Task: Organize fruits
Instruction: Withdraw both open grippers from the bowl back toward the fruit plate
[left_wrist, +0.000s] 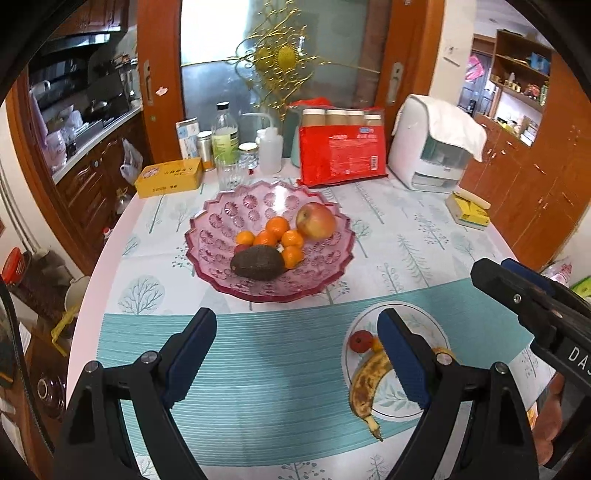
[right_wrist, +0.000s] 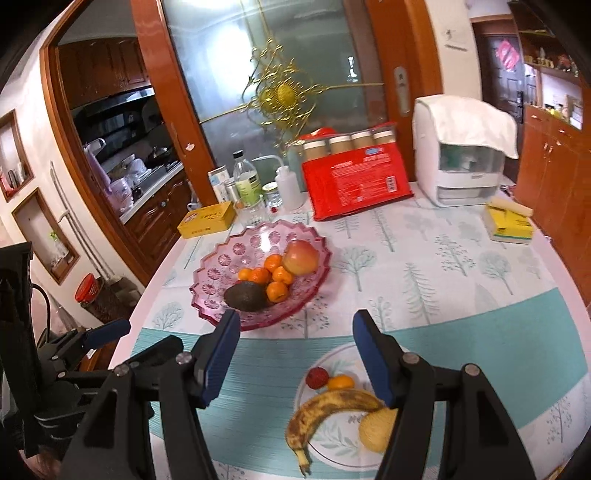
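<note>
A pink glass bowl (left_wrist: 207, 236) (right_wrist: 214, 273) holds an apple (left_wrist: 316, 220) (right_wrist: 300, 256), several small oranges (left_wrist: 277, 226) (right_wrist: 277, 290) and a dark avocado (left_wrist: 257, 262) (right_wrist: 245, 296). A white plate (left_wrist: 424, 325) (right_wrist: 332, 439) nearer me holds a spotted banana (left_wrist: 364, 387) (right_wrist: 325, 410), a small red fruit (left_wrist: 361, 341) (right_wrist: 317, 377), a small orange (right_wrist: 340, 382) and a yellow round fruit (right_wrist: 377, 430). My left gripper (left_wrist: 297, 354) is open and empty above the mat, left of the plate. My right gripper (right_wrist: 295, 354) is open and empty above the plate's far edge.
At the table's back stand a yellow tin (left_wrist: 169, 178), bottles and jars (left_wrist: 225, 142), a red package (left_wrist: 341, 153), a white appliance under a cloth (left_wrist: 432, 147) and a yellow box (left_wrist: 468, 211). The table edge curves on the left. Cabinets stand to the right.
</note>
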